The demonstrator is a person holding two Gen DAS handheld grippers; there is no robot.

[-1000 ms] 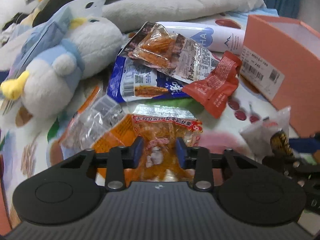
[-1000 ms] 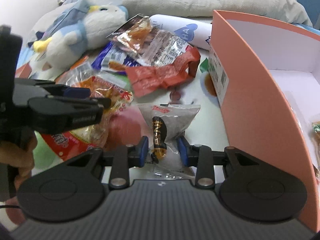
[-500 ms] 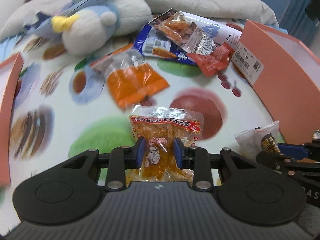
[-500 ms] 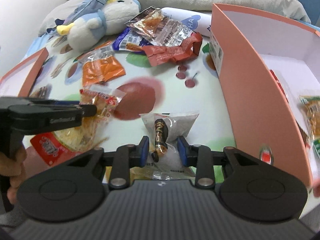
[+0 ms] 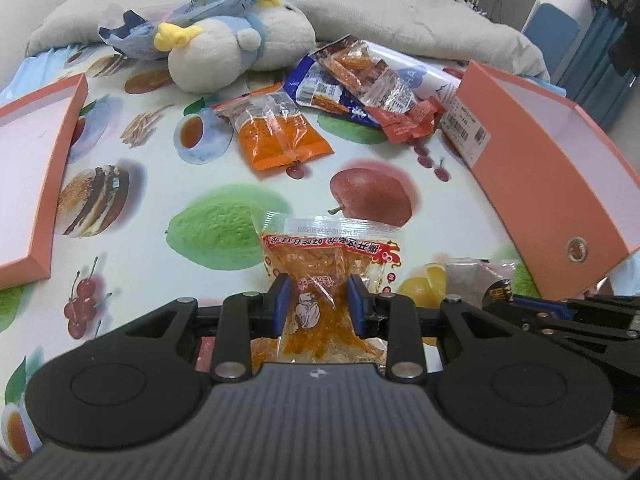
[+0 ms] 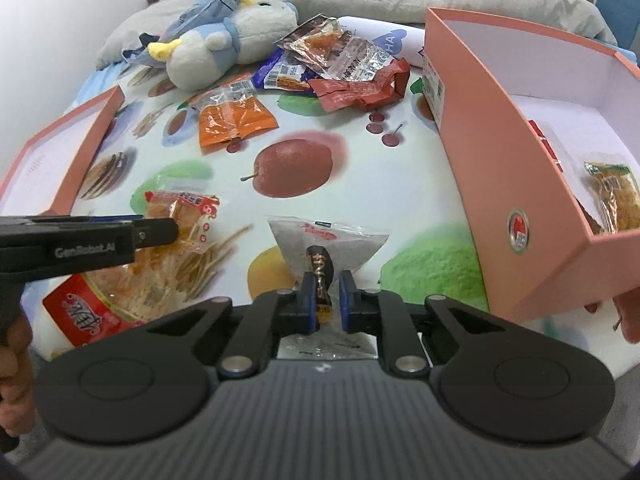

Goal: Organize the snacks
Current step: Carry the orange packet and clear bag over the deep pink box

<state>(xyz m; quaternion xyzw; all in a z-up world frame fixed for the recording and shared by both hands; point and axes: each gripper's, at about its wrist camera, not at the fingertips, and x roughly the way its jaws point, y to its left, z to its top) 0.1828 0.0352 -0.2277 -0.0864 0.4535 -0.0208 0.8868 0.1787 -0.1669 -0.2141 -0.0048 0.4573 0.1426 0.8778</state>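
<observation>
— Where is the left gripper [image 5: 319, 302]?
— It is clamping the clear packet of orange strips [image 5: 329, 276], left of the salmon cardboard box [image 6: 516, 176].
— The right gripper [image 6: 324, 298]?
— Its jaws, just closing, are pinching the grey sachet [image 6: 326, 250] beside that box.

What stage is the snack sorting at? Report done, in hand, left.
Done: at least one yellow snack pack lies in the pink box.
In hand: the left gripper is shut on an orange shredded-snack packet; the right gripper, whose fingers have just been closing, pinches a clear packet with a dark sweet.
Left: the orange packet, red packet and the blue and clear ones by the plush toy.
</observation>
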